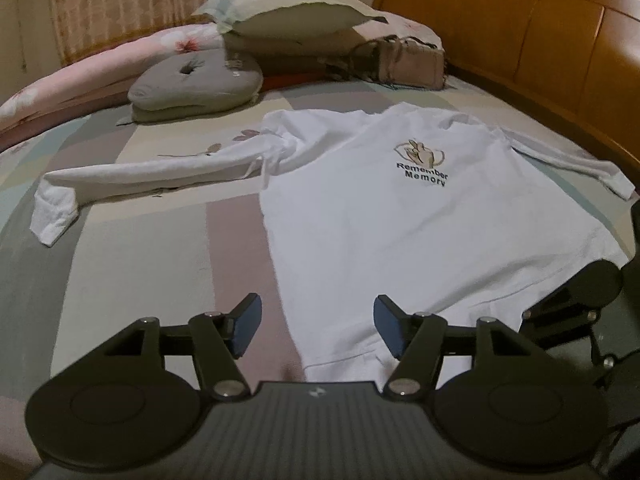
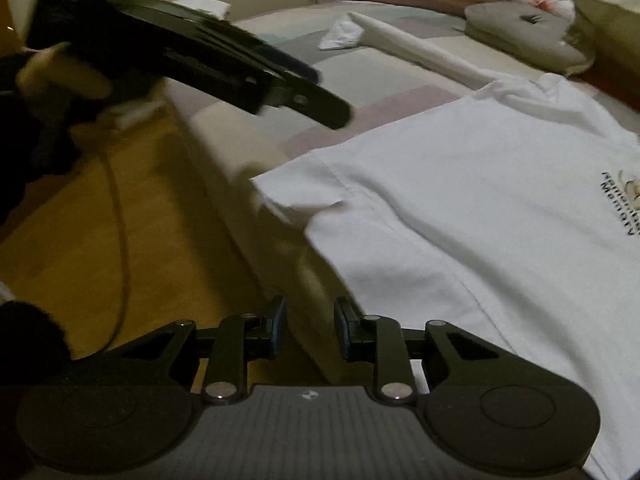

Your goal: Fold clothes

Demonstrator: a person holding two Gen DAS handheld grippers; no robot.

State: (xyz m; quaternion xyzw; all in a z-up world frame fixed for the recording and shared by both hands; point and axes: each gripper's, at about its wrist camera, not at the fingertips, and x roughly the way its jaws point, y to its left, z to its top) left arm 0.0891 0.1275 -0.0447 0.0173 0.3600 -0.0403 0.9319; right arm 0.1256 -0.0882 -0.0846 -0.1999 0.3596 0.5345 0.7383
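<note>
A white long-sleeved shirt [image 1: 400, 216] printed "Remember Memory" lies flat on the bed, with its left sleeve [image 1: 132, 178] stretched out to the left. It also shows in the right wrist view [image 2: 480, 208]. My left gripper [image 1: 316, 328] is open just above the shirt's bottom hem near its left corner, holding nothing. My right gripper [image 2: 310, 330] is open with a narrower gap, at the bed's edge beside the hem [image 2: 296, 200], holding nothing. The left gripper also shows in the right wrist view [image 2: 308, 98] at the upper left.
A grey cushion [image 1: 196, 84], pillows [image 1: 288, 12] and a brown bag [image 1: 404, 62] lie at the head of the striped bedsheet [image 1: 152, 264]. A wooden headboard [image 1: 540, 36] runs along the right. A wooden floor [image 2: 100, 240] lies beside the bed.
</note>
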